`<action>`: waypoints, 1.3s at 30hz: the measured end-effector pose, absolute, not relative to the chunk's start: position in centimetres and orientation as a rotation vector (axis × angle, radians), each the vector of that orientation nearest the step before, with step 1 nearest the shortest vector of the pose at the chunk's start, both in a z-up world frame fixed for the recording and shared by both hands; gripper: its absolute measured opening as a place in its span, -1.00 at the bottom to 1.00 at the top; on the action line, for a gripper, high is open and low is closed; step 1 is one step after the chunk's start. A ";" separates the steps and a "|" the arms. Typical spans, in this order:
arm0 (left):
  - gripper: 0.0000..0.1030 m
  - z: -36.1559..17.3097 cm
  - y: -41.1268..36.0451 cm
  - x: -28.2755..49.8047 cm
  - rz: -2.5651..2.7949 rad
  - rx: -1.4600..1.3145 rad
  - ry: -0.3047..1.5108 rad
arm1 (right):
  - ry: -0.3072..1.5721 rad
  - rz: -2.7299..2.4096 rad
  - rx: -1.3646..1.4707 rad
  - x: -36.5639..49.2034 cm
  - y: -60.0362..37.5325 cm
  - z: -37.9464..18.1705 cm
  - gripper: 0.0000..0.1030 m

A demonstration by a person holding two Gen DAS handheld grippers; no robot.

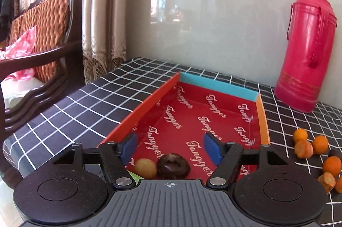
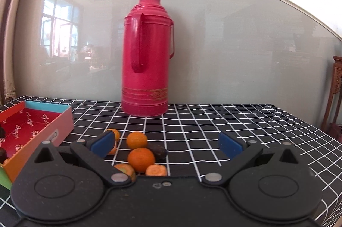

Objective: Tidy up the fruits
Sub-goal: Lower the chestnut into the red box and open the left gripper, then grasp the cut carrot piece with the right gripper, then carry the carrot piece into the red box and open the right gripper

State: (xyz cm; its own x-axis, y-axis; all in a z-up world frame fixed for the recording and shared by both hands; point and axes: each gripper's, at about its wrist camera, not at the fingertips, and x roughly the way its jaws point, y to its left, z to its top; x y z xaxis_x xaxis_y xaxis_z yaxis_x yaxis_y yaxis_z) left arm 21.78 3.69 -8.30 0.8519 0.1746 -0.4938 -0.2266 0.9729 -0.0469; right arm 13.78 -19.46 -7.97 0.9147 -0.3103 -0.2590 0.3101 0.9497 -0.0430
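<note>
A worktop is being covered by a black cloth with a white grid, and it is being backed by a pale glossy wall panel. A tall pink thermos flask is being kept upright at the back of the worktop, near the panel. A shallow cardboard box with a red printed floor, a blue far wall and orange side walls is being shown lying open on the cloth, to the left of the flask. The left gripper is being held over the near end of the box with its jaws spread wide and nothing between them. The right gripper is being held low over the cloth, its jaws likewise wide apart and empty. Loose fruits, most of them orange, are being left clustered on the cloth just right of the box, in front of the right gripper. Inside the box, at its near end, a dark brown fruit is being shown just beside a small yellow fruit.
</note>
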 end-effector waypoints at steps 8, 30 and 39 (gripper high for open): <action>0.60 -7.7 5.0 20.2 0.242 -0.086 0.455 | 0.289 -0.293 0.010 14.3 -18.8 -8.2 0.89; 0.93 -7.1 9.4 18.1 0.339 -0.089 0.391 | 0.589 -0.175 0.134 20.5 -17.8 -11.9 -0.02; 0.94 -7.3 10.9 18.2 0.371 -0.111 0.400 | 0.575 -0.157 0.115 20.6 -17.5 -12.1 -0.44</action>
